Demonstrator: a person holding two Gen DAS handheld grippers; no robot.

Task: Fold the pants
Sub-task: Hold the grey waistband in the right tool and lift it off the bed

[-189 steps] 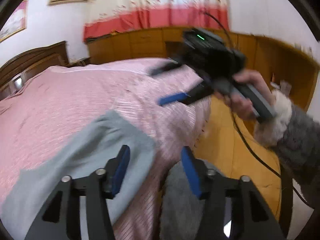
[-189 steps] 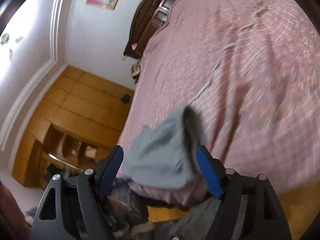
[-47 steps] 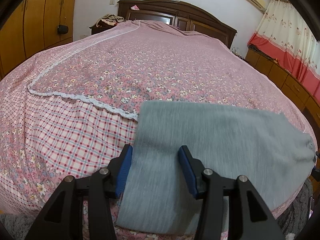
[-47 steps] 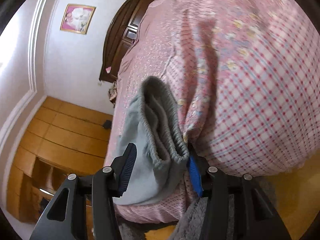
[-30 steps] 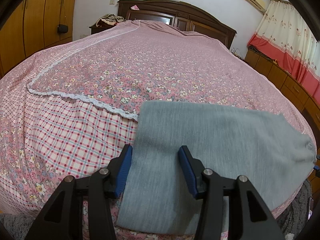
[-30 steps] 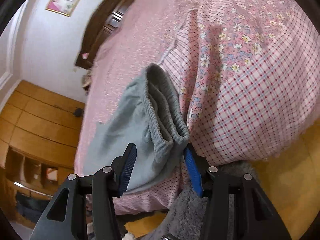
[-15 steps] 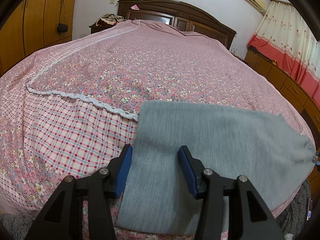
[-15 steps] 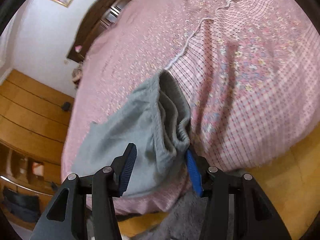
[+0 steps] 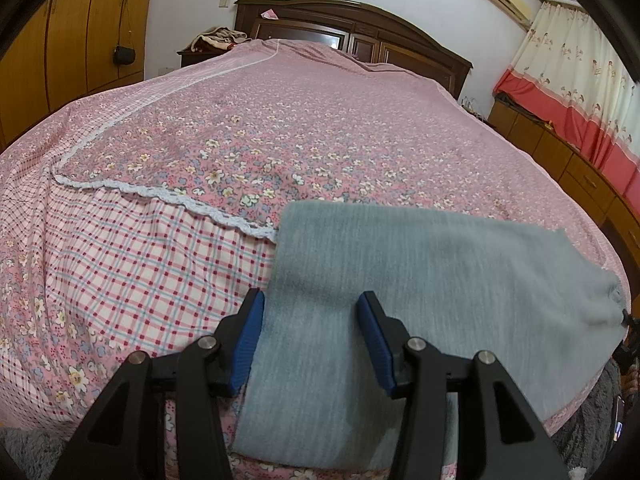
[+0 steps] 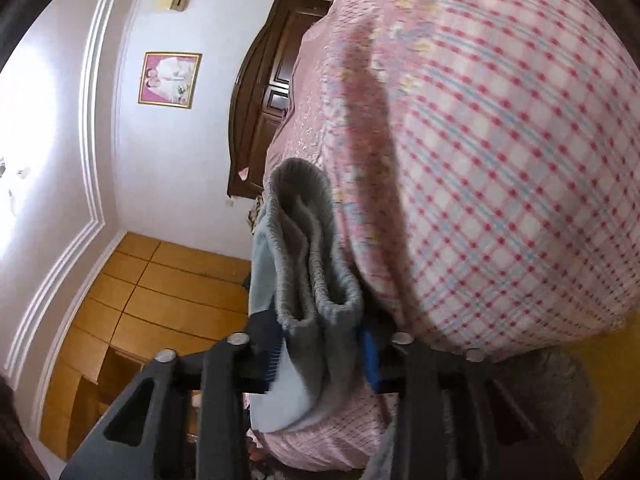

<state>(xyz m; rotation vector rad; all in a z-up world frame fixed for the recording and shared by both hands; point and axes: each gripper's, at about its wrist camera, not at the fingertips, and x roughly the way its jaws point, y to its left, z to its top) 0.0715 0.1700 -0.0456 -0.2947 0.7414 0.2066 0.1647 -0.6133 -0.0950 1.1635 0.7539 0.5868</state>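
Grey pants (image 9: pixel 420 280) lie folded flat across the near edge of the pink floral bed (image 9: pixel 280 120), with the waistband at the right end. My left gripper (image 9: pixel 311 304) hovers open over the pants' left end, and the cloth runs under and between its blue pads. In the right wrist view the bunched elastic waistband (image 10: pixel 304 248) hangs off the bed's edge (image 10: pixel 500 160). My right gripper (image 10: pixel 320 340) is closing its jaws, and the waistband fills the gap between the pads, touching both.
A dark wooden headboard (image 9: pixel 352 36) stands at the far end of the bed. Wooden wardrobes (image 9: pixel 80 20) line the left wall. Low cabinets (image 9: pixel 580 168) under a red and white curtain (image 9: pixel 580 80) run along the right. A grey rug (image 9: pixel 580 440) lies on the floor by the bed.
The right gripper dropped and rolled by the bed's edge, and its jaws narrowed onto the waistband. The left gripper and the flat part of the pants stayed put.
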